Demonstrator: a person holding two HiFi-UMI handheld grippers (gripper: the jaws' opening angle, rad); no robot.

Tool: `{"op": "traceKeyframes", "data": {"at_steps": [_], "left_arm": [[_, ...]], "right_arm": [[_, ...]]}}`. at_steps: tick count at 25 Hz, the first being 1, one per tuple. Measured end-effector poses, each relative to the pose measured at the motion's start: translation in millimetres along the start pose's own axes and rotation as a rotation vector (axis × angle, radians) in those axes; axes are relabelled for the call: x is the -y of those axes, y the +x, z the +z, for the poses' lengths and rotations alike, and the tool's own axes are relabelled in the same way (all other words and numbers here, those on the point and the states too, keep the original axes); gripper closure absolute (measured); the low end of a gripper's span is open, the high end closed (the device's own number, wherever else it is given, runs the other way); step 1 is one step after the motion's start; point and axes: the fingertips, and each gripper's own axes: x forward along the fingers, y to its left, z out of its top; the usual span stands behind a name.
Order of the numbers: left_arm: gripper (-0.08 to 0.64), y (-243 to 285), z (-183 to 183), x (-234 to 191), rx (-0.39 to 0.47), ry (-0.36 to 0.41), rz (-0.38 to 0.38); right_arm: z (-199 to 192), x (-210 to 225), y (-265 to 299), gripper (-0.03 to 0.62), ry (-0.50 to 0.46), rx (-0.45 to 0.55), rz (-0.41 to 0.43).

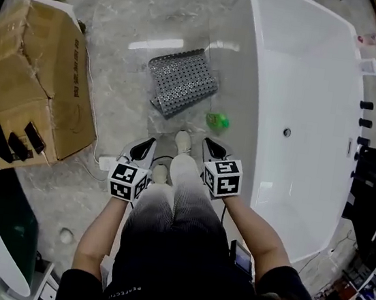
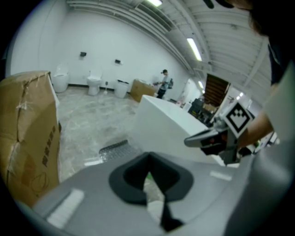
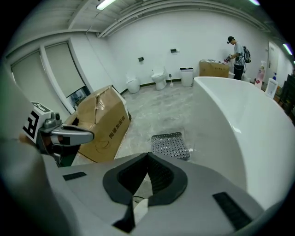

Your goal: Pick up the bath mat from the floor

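The bath mat (image 1: 183,81), grey and full of round holes, lies partly folded on the marble floor beside the white bathtub (image 1: 252,92). Both grippers hang in front of me above my legs, short of the mat and apart from it. My left gripper (image 1: 149,141) has its jaws together, with nothing between them. My right gripper (image 1: 209,142) is also shut and empty. From the left gripper view the mat (image 2: 114,148) shows beyond the jaw tips (image 2: 148,157), with the right gripper (image 2: 209,137) alongside. In the right gripper view the mat (image 3: 169,144) lies ahead of the jaw tips (image 3: 148,156).
A big cardboard box (image 1: 36,78) stands left of the mat. A small green object (image 1: 217,121) lies between the mat and the tub. My shoe (image 1: 183,140) points at the mat. A cable (image 1: 93,140) runs by the box. A person (image 3: 237,51) stands far back.
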Motion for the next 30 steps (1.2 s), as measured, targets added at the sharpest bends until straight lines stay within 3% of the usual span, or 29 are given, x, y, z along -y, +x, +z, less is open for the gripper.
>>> {"op": "traceKeyframes", "data": {"at_steps": [6, 9, 21, 30], "left_arm": [[0.529, 52, -21, -33, -0.063, -0.038, 0.008], [0.465, 82, -32, -42, -0.096, -0.052, -0.002], [0.454, 181, -113, -89, -0.240, -0.064, -0.001], [0.439, 244, -180, -128, -0.305, -0.130, 0.031]], "right_arm": [[2, 23, 52, 0.594, 0.010, -0.026, -0.009], [-5, 36, 80, 0.594, 0.018, -0.045, -0.020], [-44, 77, 185, 0.594, 0.033, -0.095, -0.049], [-86, 98, 255, 0.594, 0.009, -0.133, -0.032]]}}
